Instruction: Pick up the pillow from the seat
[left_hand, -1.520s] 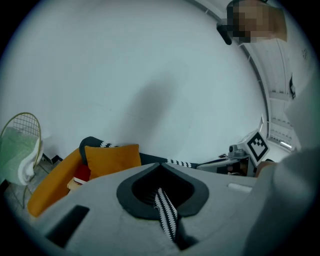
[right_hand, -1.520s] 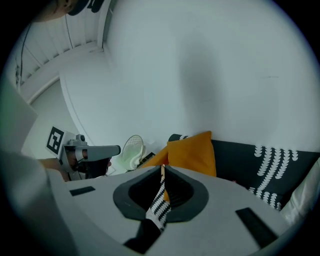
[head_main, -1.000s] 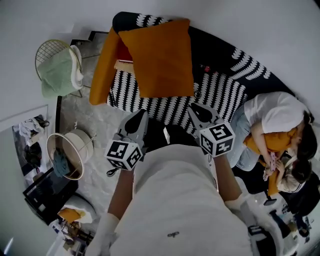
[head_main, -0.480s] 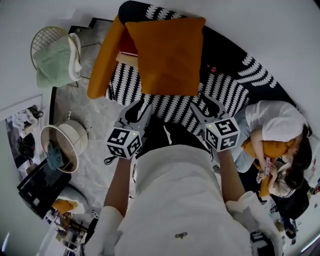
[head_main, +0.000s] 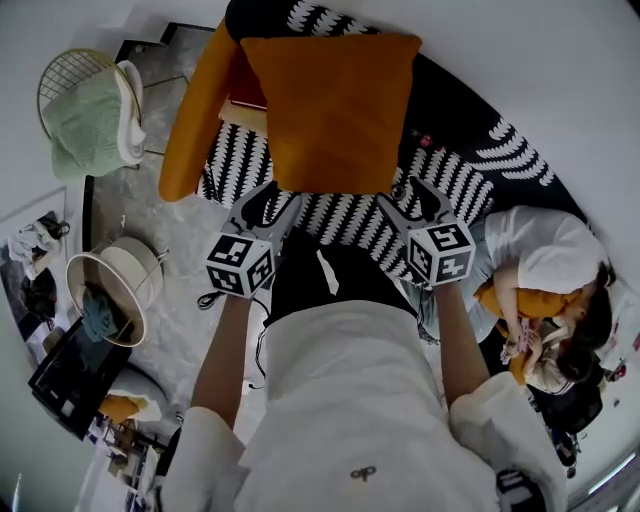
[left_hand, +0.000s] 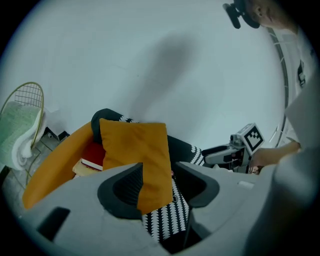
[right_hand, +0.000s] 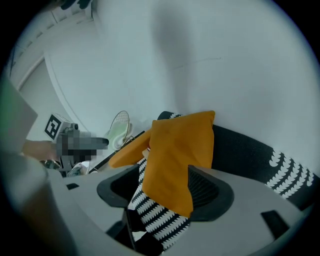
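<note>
Head view is showing the seat (head_main: 455, 180), black with a white pattern, and the frame's top edge is cutting off its far end. The orange pillow (head_main: 335, 110) is leaning upright on it and covering much of the backrest. A second orange cushion (head_main: 195, 120) is standing at the pillow's left, partly hidden behind it. The left gripper (head_main: 270, 208) and the right gripper (head_main: 412, 200) are pointing at the pillow's two lower corners. Their jaws have just been opening and are standing apart, each pair framing a corner without pressing on it. Whether the tips are touching the fabric is hard to tell. A red book (head_main: 247, 92) is peeking out, mostly covered.
</note>
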